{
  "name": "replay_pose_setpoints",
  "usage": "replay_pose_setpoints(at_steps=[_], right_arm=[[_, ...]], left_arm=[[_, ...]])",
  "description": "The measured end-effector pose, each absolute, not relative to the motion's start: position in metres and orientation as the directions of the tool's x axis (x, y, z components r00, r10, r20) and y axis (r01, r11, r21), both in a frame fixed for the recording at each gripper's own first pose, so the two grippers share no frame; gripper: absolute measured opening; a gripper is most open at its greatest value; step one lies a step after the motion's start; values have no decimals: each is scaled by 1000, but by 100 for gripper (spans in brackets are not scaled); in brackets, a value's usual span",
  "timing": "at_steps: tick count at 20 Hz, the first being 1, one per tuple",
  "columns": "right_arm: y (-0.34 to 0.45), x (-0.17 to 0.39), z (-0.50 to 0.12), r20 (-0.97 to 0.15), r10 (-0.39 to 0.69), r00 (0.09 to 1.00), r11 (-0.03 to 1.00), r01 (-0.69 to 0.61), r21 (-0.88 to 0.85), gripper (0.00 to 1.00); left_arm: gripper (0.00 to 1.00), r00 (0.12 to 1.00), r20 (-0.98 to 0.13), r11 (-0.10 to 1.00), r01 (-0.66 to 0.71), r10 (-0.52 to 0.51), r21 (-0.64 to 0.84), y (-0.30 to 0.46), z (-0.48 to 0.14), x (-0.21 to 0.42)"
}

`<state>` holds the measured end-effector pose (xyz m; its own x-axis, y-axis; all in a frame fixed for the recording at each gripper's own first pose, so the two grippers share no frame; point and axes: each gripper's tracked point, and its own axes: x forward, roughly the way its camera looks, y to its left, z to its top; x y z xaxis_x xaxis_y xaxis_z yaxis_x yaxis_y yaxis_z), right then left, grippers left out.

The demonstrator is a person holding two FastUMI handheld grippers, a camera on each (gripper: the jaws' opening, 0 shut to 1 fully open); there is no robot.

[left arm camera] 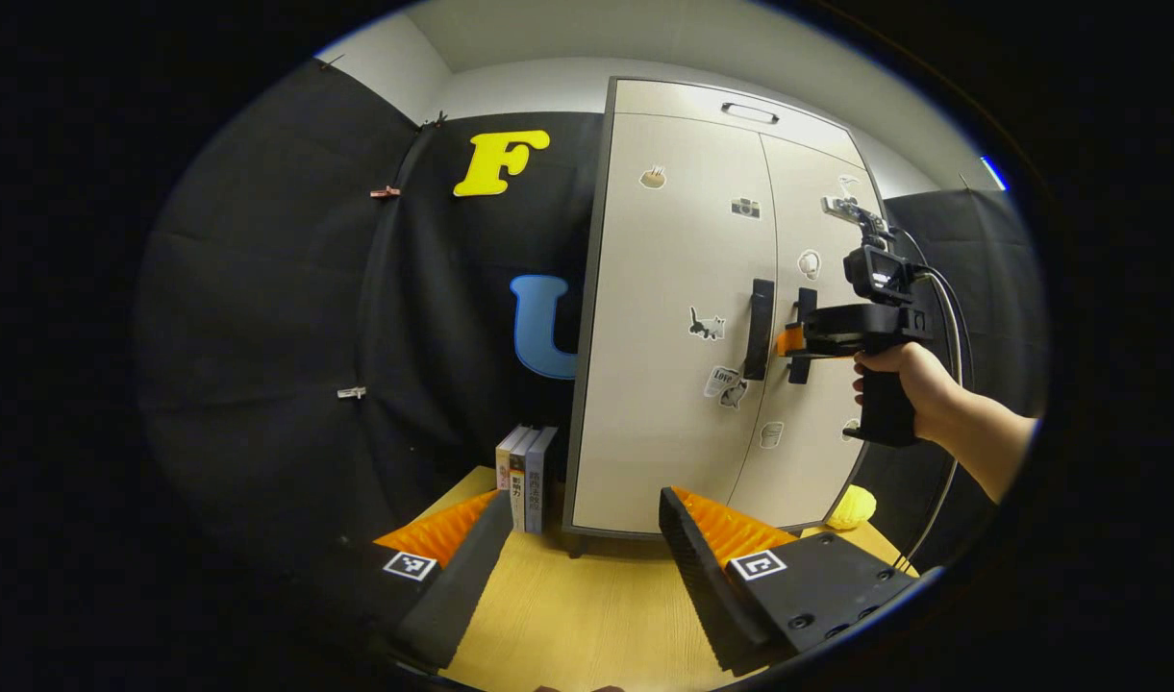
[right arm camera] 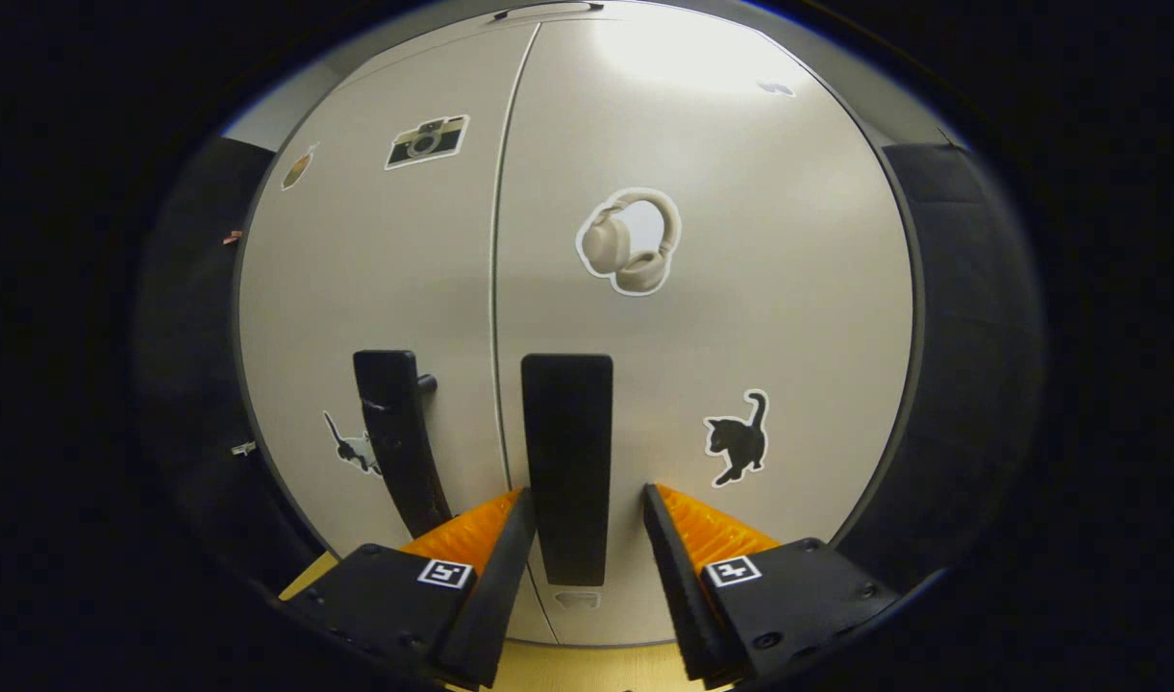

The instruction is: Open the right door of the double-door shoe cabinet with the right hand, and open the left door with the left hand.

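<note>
The beige double-door shoe cabinet (left arm camera: 673, 317) stands on the wooden table, both doors shut. Its two dark vertical handles sit side by side at the seam: the left door handle (left arm camera: 758, 329) and the right door handle (left arm camera: 804, 332). A hand holds my right gripper (left arm camera: 794, 344) up against the right handle. In the right gripper view the right door handle (right arm camera: 567, 466) stands between the fingers of my right gripper (right arm camera: 584, 500), which is open, with a gap on the right side. The left door handle (right arm camera: 394, 442) is beside it. My left gripper (left arm camera: 582, 538) is open, low and well back from the cabinet.
Three upright books (left arm camera: 527, 479) lean against the cabinet's left side on the wooden table (left arm camera: 567, 615). A yellow object (left arm camera: 851, 506) lies by the cabinet's right foot. Stickers dot both doors. Black cloth walls close the booth left and right.
</note>
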<state>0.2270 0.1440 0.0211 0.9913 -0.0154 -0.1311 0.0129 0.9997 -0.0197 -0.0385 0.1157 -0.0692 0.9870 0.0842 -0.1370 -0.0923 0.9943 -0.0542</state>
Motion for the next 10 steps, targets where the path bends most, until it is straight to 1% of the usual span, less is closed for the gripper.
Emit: replay_pose_setpoints(at_steps=[1,2,3,4,5,6,7,8,10], right_arm=[[144,228,22,-131,-12,991,1000,10,-15,63],[152,229,20,-139,23,990,1000,-23,-1,63],[154,226,17,-150,24,988,1000,-24,4,53],[154,224,22,-137,18,990,1000,-19,-5,38],[153,227,18,-144,8,990,1000,-9,-7,35],[155,227,20,-137,4,991,1000,-3,7,36],[154,227,19,-145,8,989,1000,-5,20,32],[154,227,18,-147,17,989,1000,-15,19,32],[155,228,19,-156,34,987,999,-35,-7,22]], left_arm=[[95,987,-138,994,-94,86,-58,117,-69,-39],[95,987,-139,993,-95,85,-63,117,-70,-39],[95,986,-143,993,-97,87,-68,118,-71,-39],[95,986,-144,992,-100,89,-72,118,-72,-40],[95,986,-143,992,-100,89,-77,118,-71,-40],[95,986,-141,992,-100,89,-78,118,-71,-41],[95,987,-136,992,-101,90,-73,118,-68,-43],[95,988,-126,992,-102,93,-68,119,-65,-44],[95,990,-108,993,-96,88,-67,120,-59,-47]])
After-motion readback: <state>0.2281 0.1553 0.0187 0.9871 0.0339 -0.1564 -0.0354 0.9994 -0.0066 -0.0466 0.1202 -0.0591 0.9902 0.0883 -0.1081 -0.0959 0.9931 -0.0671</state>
